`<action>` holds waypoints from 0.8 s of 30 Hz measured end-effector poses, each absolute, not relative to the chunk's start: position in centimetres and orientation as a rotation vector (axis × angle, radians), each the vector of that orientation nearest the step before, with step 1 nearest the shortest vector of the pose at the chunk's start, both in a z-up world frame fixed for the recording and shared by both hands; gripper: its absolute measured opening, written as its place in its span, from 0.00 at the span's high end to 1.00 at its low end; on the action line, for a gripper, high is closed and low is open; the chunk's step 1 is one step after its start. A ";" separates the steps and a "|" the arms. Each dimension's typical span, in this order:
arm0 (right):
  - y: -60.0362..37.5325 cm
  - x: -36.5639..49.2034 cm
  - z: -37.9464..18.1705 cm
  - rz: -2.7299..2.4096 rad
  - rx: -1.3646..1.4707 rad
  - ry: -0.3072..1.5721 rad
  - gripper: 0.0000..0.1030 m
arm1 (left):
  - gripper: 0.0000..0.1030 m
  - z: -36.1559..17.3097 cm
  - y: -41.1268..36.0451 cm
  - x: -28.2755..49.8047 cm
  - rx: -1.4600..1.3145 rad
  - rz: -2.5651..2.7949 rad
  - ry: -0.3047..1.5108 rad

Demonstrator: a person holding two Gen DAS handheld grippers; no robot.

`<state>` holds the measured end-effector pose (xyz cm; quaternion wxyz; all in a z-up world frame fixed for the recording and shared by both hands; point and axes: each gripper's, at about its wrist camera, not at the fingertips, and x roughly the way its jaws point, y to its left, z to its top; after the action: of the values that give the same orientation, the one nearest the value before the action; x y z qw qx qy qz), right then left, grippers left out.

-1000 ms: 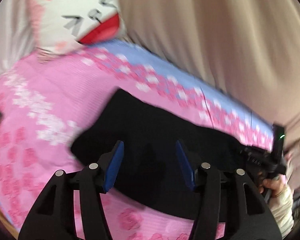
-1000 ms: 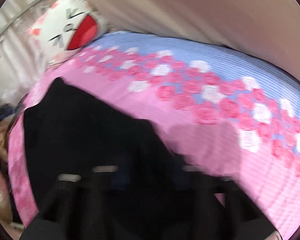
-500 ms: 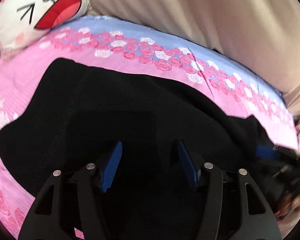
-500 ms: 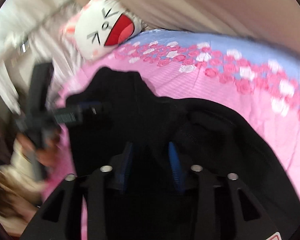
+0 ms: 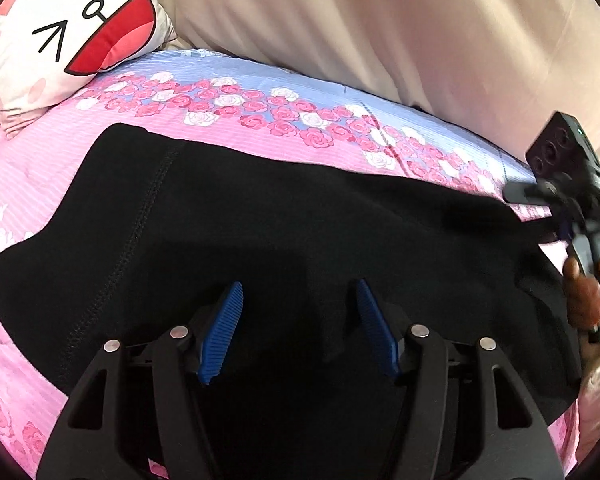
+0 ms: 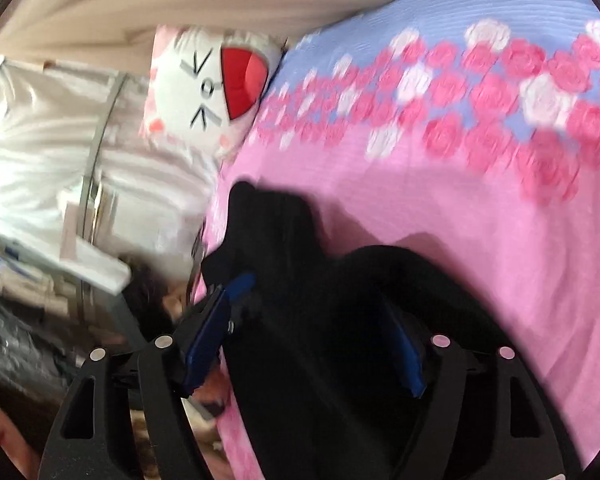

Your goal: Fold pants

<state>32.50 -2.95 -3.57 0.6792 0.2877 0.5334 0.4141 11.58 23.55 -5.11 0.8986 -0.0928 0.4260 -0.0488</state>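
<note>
Left gripper [image 5: 299, 320]: ribbed blue pads apart, jaws having just eased a little wider, nothing clamped; black pants [image 5: 284, 224] lie below. Right gripper [image 6: 320, 320]: jaws just sprung open, spread above the same cloth, gripping nothing. The pants, soft matte knit with a stitched seam, lie flat on the pink rose-print bedsheet [image 5: 52, 168]. At eleven o'clock, a cartoon-face pillow [image 5: 72, 28]. Beyond, a beige draped curtain [image 5: 420, 28].
</note>
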 end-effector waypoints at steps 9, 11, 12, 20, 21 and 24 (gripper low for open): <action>-2.9 34.4 -4.5 0.719 0.395 1.108 0.98 | 0.31 -5.7 22.2 11.2 -0.136 -0.122 0.832; -3.7 34.5 -4.0 0.742 0.442 1.134 0.92 | 0.31 -5.6 22.1 11.1 -0.122 -0.121 0.831; -4.4 34.0 -2.9 0.730 0.449 1.121 0.83 | 0.31 -5.5 22.4 11.1 -0.129 -0.124 0.830; -5.3 26.1 4.2 0.603 0.137 0.912 0.76 | 0.31 -3.4 29.7 13.0 -0.219 0.071 0.849; -3.9 25.5 4.0 0.628 0.106 0.904 0.76 | 0.31 -3.6 30.6 13.9 -0.235 0.094 0.876; -0.6 25.8 1.1 0.655 0.044 0.953 0.76 | 0.30 -4.0 31.6 16.6 -0.177 0.151 0.905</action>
<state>25.84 -0.56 1.09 0.8370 0.0210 0.4506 0.3097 16.60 31.60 -4.00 0.8929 -0.0853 0.4362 0.0728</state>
